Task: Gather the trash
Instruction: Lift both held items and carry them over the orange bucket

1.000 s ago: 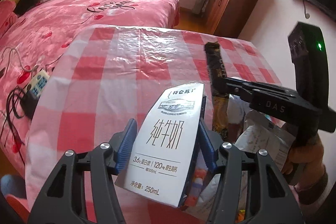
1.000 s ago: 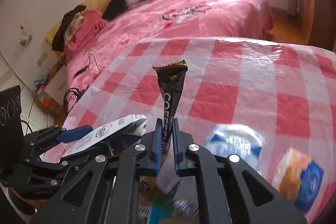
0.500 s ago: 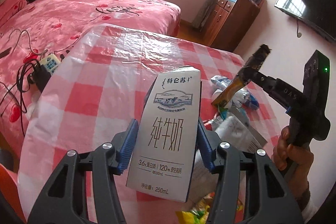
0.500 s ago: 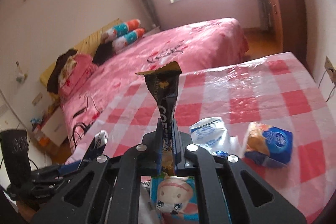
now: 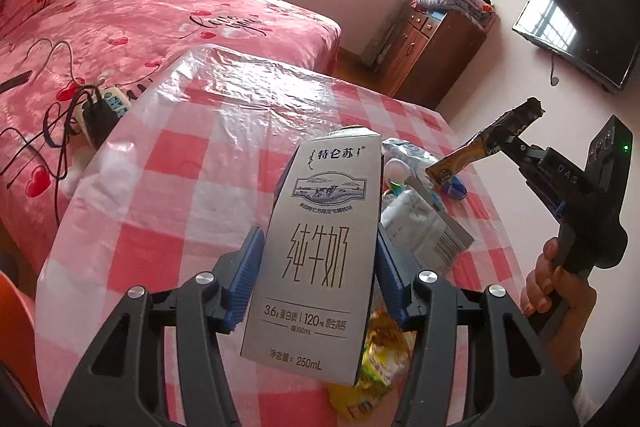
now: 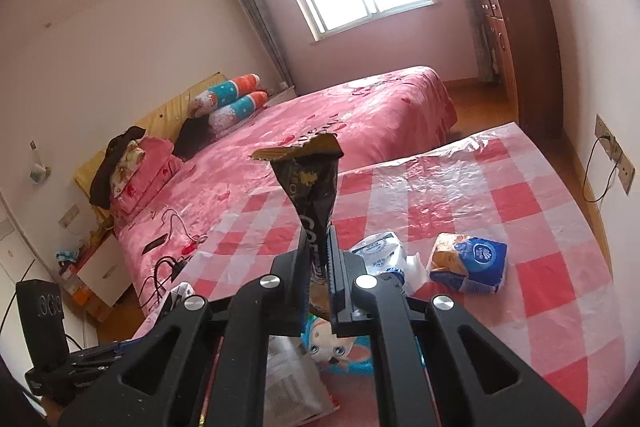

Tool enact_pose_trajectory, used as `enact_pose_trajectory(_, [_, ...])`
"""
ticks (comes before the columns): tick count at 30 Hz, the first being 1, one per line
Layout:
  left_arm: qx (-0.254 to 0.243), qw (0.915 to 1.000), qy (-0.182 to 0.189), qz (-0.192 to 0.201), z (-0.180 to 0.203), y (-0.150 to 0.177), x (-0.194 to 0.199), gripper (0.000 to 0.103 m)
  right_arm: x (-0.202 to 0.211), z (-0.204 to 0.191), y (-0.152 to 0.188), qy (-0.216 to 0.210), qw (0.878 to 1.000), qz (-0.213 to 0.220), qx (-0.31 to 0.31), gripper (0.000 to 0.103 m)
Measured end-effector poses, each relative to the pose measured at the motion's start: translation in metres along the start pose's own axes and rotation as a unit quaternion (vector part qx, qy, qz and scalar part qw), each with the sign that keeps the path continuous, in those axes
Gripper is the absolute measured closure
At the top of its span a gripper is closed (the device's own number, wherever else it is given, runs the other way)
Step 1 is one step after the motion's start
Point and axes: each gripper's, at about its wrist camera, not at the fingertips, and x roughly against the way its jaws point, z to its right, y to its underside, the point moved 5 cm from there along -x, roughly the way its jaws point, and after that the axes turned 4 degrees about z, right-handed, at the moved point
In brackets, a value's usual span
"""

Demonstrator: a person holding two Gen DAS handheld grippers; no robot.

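Checked tablecloth (image 5: 168, 187) below, left claw (image 5: 316, 279) clamps milk carton (image 5: 320, 247); right claw (image 6: 319, 259) pinches coffee sachet (image 6: 310, 183) upright

The milk carton (image 5: 320, 251) bears the brand "特仑苏" at its top above a pastoral emblem, the large vertical-stroke title "纯牛奶" at mid-face, then "3.6g 蛋白质 | 120mg 原生高钙" with "每100mL" beneath, and "净含量: 250mL" at the foot. A line of small print under the emblem is too fine to read. The dark sachet (image 6: 314, 195) shows white lettering "COFFEE", partly covered. The right tool (image 5: 516, 143) carries "DAS" on its body. The bedspread (image 5: 168, 19) shows a script reading "Love you".
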Motion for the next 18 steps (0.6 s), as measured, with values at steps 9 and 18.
enact_pose_trajectory(9, [0.012,0.9999,0.005,0.004,-0.01,0.017,0.023,0.048,0.026,-0.029,0.008,-0.018,1.0,-0.008,0.013,0.095])
enact_pose_trajectory(18, [0.022,0.9996,0.01,0.013,-0.02,0.03,0.045,0.048,0.041,-0.071,0.031,-0.043,0.998,-0.032,0.034,0.095])
